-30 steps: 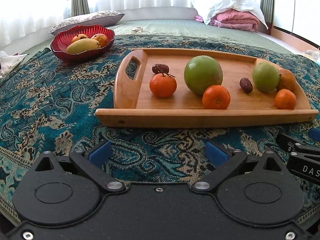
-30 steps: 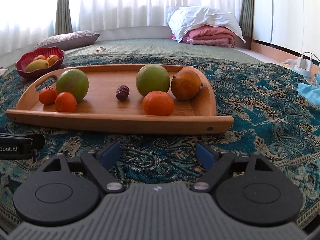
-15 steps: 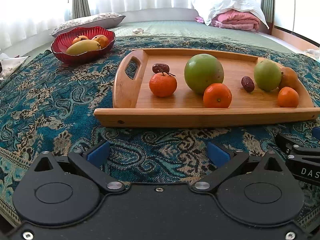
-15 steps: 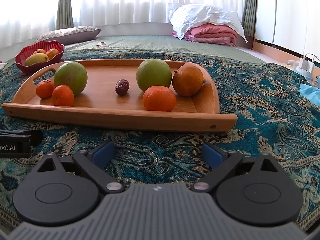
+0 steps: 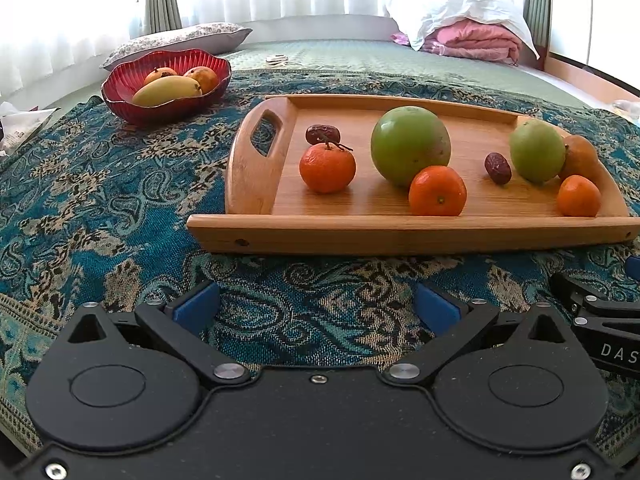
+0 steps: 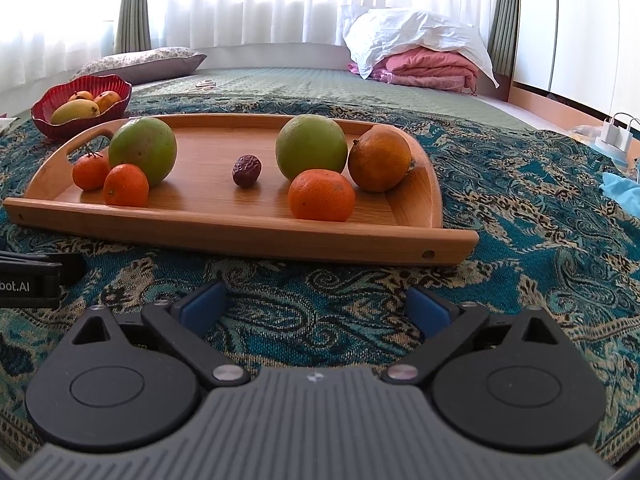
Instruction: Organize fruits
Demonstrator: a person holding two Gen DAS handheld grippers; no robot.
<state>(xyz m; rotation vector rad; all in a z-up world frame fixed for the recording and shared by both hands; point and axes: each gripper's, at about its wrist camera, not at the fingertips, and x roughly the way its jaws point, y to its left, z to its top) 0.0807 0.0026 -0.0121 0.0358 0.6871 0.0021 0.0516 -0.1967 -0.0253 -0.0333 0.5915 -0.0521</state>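
Teal paisley cloth (image 5: 100, 216) covers the surface under my left gripper (image 5: 316, 308), whose blue pads stand wide apart with nothing between them. Beyond the cloth lies green bedding (image 5: 360, 54) with a patterned pillow (image 5: 176, 38), a pink and white heap of quilts (image 5: 472, 36), and bright curtains behind. Straight ahead sits the wooden tray (image 5: 400, 232), carrying two green fruits, three small oranges, two dates and a larger orange fruit at its far right end. A red bowl (image 5: 120, 92) holding a mango and two more fruits stands well apart to the left.

From my right gripper (image 6: 316, 304), likewise spread and empty, the same tray (image 6: 240, 228) lies just ahead. Its nearest small orange (image 6: 322, 195) touches the green fruit (image 6: 311, 147) behind it. White chargers (image 6: 616, 132) sit far right on the cloth's edge.
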